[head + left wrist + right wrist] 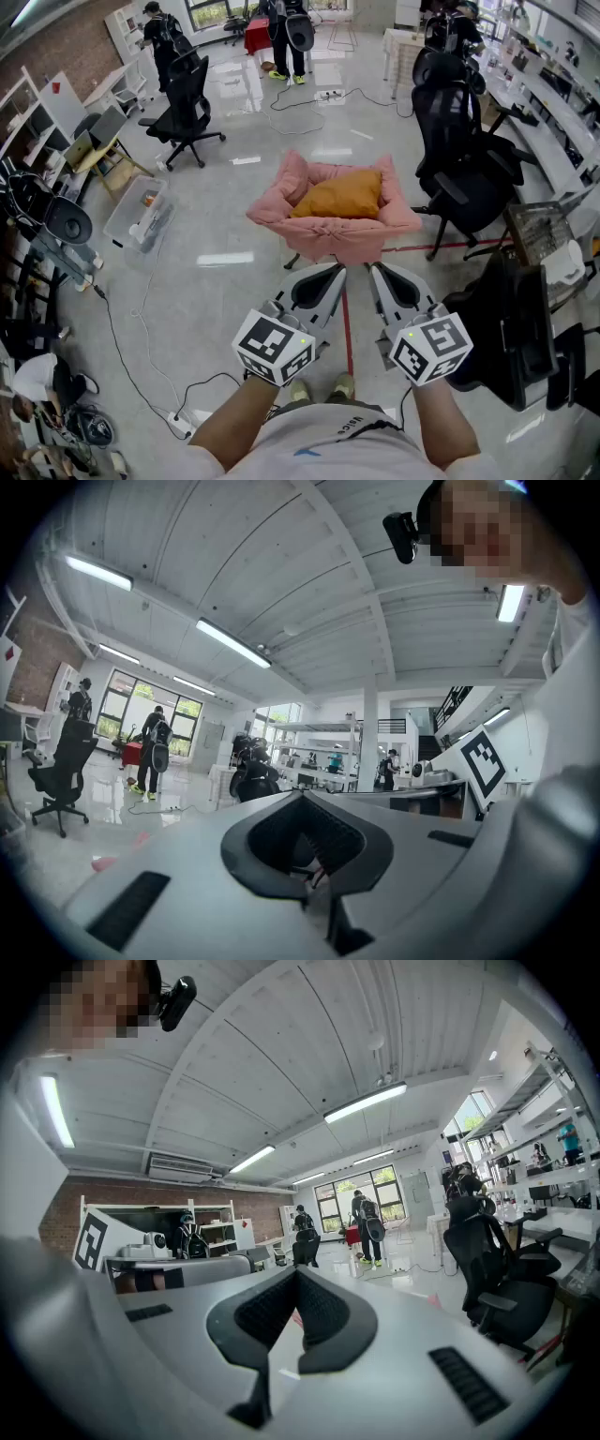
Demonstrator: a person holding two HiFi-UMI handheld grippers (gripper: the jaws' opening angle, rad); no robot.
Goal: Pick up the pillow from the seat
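- Closed tight, empty, side by side: left gripper [333, 272], right gripper [377, 270], levelled for approach.
- Ahead of both tips, untouched: pillow [342, 195] cradled in pink seat [323, 236].

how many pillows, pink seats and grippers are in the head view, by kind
pillow: 1
seat: 1
grippers: 2 (left gripper, right gripper)
total: 4
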